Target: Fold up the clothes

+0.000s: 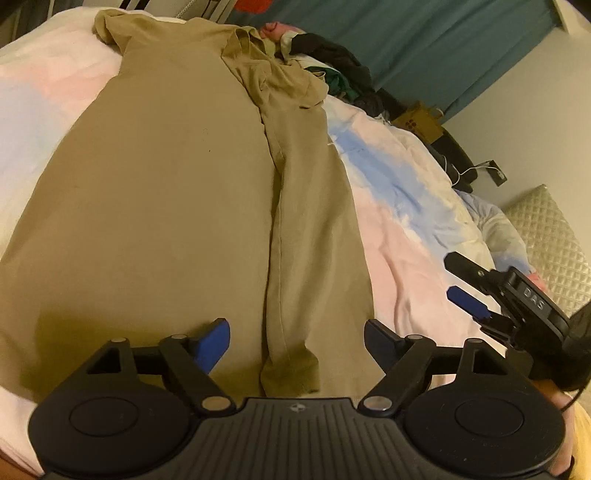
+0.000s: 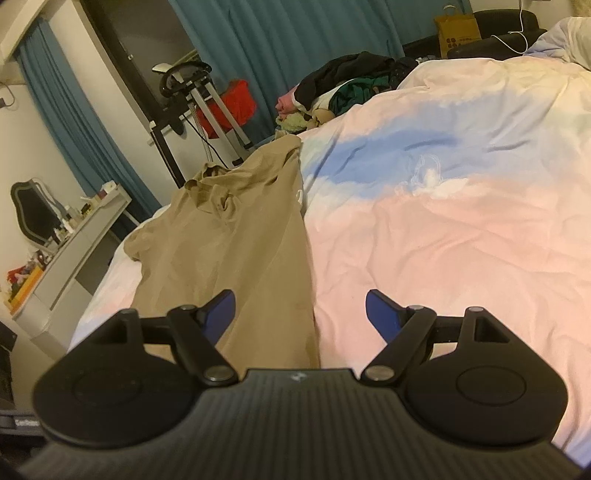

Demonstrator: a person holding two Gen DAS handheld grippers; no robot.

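A tan shirt (image 1: 166,192) lies flat on the bed, its right side and sleeve folded in lengthwise over the body (image 1: 306,229). My left gripper (image 1: 297,338) is open and empty just above the shirt's near hem. The right gripper (image 1: 452,277) shows at the right of the left wrist view, open, over the duvet beside the shirt. In the right wrist view the right gripper (image 2: 300,308) is open and empty above the shirt's right edge (image 2: 240,236), with the collar at the far end.
The bed has a pink, blue and white duvet (image 2: 461,221). A pile of dark and coloured clothes (image 2: 340,85) lies at its far corner. A white dresser (image 2: 77,251) stands left of the bed. Teal curtains (image 2: 280,37) and a yellow paper bag (image 2: 456,31) are behind.
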